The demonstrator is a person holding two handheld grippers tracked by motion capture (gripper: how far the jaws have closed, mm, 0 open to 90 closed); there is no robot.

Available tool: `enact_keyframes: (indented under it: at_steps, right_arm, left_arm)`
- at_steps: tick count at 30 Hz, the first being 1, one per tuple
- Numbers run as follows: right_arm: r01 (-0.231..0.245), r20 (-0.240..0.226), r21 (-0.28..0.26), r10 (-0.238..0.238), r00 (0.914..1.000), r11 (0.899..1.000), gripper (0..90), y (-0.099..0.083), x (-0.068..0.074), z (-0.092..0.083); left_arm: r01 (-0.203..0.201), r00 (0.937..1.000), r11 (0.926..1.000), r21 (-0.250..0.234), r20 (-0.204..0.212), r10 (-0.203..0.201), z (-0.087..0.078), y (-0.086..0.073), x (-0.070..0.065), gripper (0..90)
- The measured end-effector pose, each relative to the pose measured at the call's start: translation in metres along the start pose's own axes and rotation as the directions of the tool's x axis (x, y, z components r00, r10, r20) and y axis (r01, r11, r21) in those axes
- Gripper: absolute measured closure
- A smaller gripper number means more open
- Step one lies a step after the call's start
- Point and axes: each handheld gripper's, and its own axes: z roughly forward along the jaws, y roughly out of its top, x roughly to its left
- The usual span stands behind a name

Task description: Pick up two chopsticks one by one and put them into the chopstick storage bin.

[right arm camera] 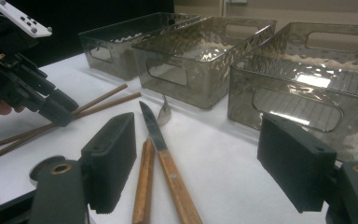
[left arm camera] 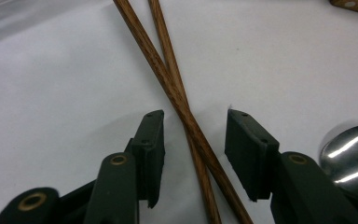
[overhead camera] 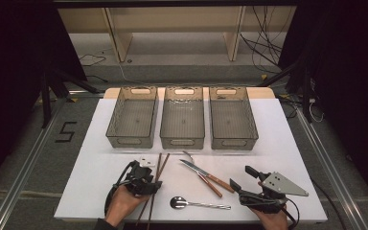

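Left tongs [left arm camera: 193,149] straddle crossed wooden chopsticks [left arm camera: 177,93] on the bench [left arm camera: 51,93], pads apart, not yet pressing; right tongs [right arm camera: 196,163] apart; sticks likely light, stiff, roll-prone—grip at crossing.

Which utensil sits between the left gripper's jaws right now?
The pair of wooden chopsticks, crossed between the open pads of the left gripper. The spoon, knife and fork lie further right, outside its jaws.
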Motion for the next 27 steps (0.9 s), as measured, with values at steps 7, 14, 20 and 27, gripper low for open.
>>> enact_keyframes:
  at_steps: [7, 14, 20, 27]
  right_arm:
    - [0.002, -0.002, 0.0, -0.002, 1.0, 1.0, 28.6, 0.0, 0.0, 0.0]
    - [0.001, -0.001, -0.001, -0.001, 1.0, 1.0, 28.6, 0.0, 0.0, 0.0]
    - [0.002, 0.0, -0.001, -0.002, 1.0, 1.0, 28.6, 0.0, 0.0, 0.0]
    - [0.0, -0.002, -0.001, 0.0, 1.0, 1.0, 28.6, 0.0, 0.0, 0.0]
  left_arm:
    - [-0.008, 0.9998, 1.0, 0.001, -0.017, 0.008, 0.001, 0.0, -0.001, 63.4]
    - [-0.002, 0.9998, 1.0, -0.002, -0.019, 0.002, 0.0, 0.0, 0.002, 69.5]
    - [0.038, 0.9991, 0.9993, -0.004, 0.018, -0.038, -0.001, -0.001, 0.011, 75.6]
    - [0.057, 0.9975, 0.9983, -0.005, 0.042, -0.057, -0.001, -0.001, 0.013, 80.7]
